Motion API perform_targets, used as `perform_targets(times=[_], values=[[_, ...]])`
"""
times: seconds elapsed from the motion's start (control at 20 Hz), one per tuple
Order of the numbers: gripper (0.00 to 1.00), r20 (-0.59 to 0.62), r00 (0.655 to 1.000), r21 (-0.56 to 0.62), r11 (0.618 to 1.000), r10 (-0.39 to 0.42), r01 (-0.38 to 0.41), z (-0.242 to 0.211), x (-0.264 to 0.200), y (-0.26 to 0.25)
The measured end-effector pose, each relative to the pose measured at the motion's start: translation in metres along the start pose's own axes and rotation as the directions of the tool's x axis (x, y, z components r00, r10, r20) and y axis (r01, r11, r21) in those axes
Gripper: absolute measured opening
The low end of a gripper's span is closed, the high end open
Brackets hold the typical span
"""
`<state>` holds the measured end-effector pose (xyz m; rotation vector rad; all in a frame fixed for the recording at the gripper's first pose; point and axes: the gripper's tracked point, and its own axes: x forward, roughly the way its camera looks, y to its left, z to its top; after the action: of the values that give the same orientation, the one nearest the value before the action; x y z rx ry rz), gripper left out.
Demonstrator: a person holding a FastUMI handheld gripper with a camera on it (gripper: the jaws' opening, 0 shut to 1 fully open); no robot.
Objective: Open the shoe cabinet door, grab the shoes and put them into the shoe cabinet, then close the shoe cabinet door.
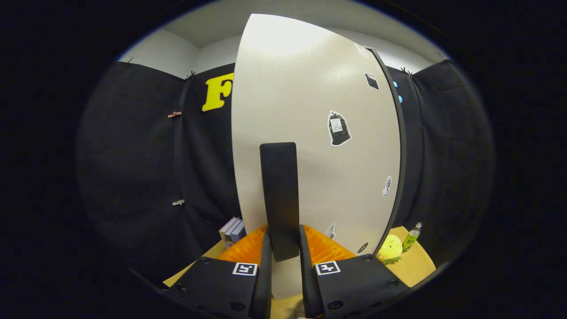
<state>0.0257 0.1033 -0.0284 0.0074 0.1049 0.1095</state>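
Note:
The shoe cabinet door (319,88) is a tall white panel with a few small stickers, and it stands close in front of me. A dark edge runs down its right side. A black vertical bar handle (278,186) is fixed to the door. My gripper (285,231) reaches up to the handle's lower end, which sits between the two fingers. Both fingers (266,257) press against its sides, so the gripper is shut on the handle.
A wooden tabletop (414,268) lies below the door. On it to the right are a yellow plush toy (390,246) and a green bottle (412,237). A few books (232,230) stand to the left of the door. Black cloth walls surround the booth.

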Motion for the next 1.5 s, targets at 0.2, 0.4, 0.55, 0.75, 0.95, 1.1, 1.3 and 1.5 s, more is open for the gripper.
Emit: perform_targets(times=[0.2, 0.4, 0.55, 0.75, 0.95, 1.1, 1.3, 1.5], values=[[0.32, -0.001, 0.999, -0.012, 0.999, 0.036, -0.036, 0.0, -0.029, -0.02], [0.32, -0.001, 0.999, -0.017, 0.999, 0.048, -0.048, -0.001, -0.061, -0.045], [0.32, -0.003, 0.999, -0.01, 0.999, 0.047, -0.047, 0.001, -0.075, -0.061], [0.32, -0.003, 1.0, -0.012, 1.0, 0.025, -0.025, 0.0, -0.097, -0.083], [0.32, -0.005, 1.0, -0.008, 1.0, -0.006, 0.006, -0.001, -0.115, -0.103], [0.32, 0.001, 0.999, 0.0, 0.999, -0.045, 0.045, -0.002, -0.127, -0.12], [0.31, 0.017, 0.993, 0.014, 0.993, -0.118, 0.118, -0.004, -0.169, -0.154], [0.31, 0.093, 0.973, 0.022, 0.978, -0.209, 0.208, 0.019, -0.212, -0.164]])
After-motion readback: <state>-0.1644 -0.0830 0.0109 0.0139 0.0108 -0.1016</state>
